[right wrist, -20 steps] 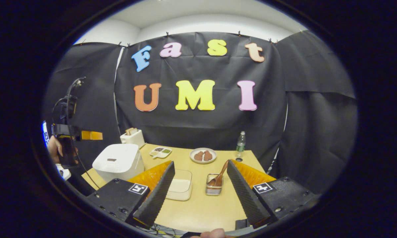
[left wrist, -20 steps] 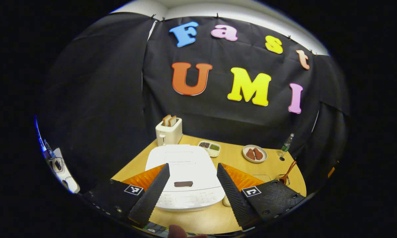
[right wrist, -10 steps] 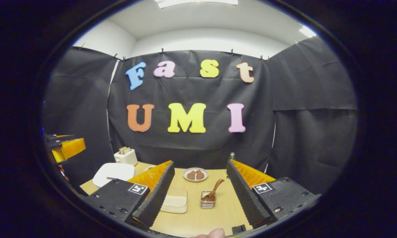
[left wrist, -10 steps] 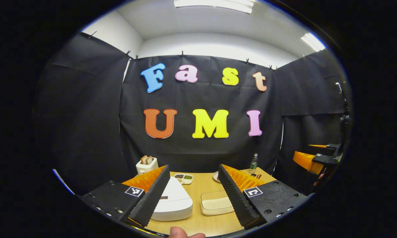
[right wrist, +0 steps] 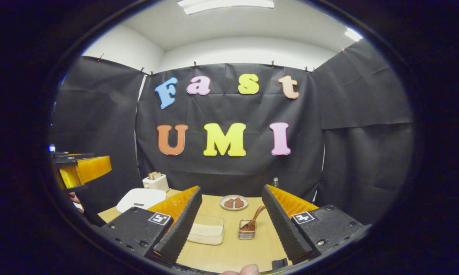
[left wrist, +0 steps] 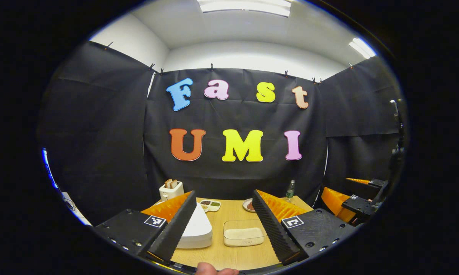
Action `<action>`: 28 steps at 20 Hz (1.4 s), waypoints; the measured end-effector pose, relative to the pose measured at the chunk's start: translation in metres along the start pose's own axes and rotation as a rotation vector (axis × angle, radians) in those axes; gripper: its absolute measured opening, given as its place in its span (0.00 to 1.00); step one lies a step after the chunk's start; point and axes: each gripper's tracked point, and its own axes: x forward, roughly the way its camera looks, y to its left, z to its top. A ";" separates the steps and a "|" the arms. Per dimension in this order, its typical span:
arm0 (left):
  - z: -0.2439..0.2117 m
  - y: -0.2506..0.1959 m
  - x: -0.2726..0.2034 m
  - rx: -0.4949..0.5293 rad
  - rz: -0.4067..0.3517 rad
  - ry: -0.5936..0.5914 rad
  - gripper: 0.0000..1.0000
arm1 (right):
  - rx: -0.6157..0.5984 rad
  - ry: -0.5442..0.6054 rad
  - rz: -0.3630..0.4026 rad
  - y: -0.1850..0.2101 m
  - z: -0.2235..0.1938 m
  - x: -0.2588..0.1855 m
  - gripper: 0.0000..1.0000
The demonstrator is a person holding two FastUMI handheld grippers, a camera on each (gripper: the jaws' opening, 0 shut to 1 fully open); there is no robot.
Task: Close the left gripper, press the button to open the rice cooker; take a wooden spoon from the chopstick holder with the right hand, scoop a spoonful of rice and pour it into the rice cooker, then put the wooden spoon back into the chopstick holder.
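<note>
Left gripper (left wrist: 223,225) swung level since a second ago; cooker (left wrist: 193,231) now low-left, lid shut. Both grippers held wide, empty. Spoon (right wrist: 254,219) parked upright in holder (right wrist: 246,230) for right gripper (right wrist: 231,223).

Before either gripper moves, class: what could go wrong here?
1. The left gripper is open; unless shut first, its jaws could straddle the rice cooker button.
2. The wooden spoon leans in a small chopstick holder; pulling it sideways might tip the holder.
</note>
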 end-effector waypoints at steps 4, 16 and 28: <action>-0.006 -0.012 -0.014 0.010 -0.003 0.007 0.94 | 0.004 0.021 0.005 -0.010 -0.010 -0.015 0.99; -0.002 0.006 -0.028 0.031 -0.006 -0.007 0.94 | 0.007 0.003 -0.040 -0.004 0.000 -0.036 0.97; -0.004 0.022 -0.028 0.073 0.017 -0.016 0.94 | 0.042 0.006 0.006 0.020 0.002 -0.034 0.97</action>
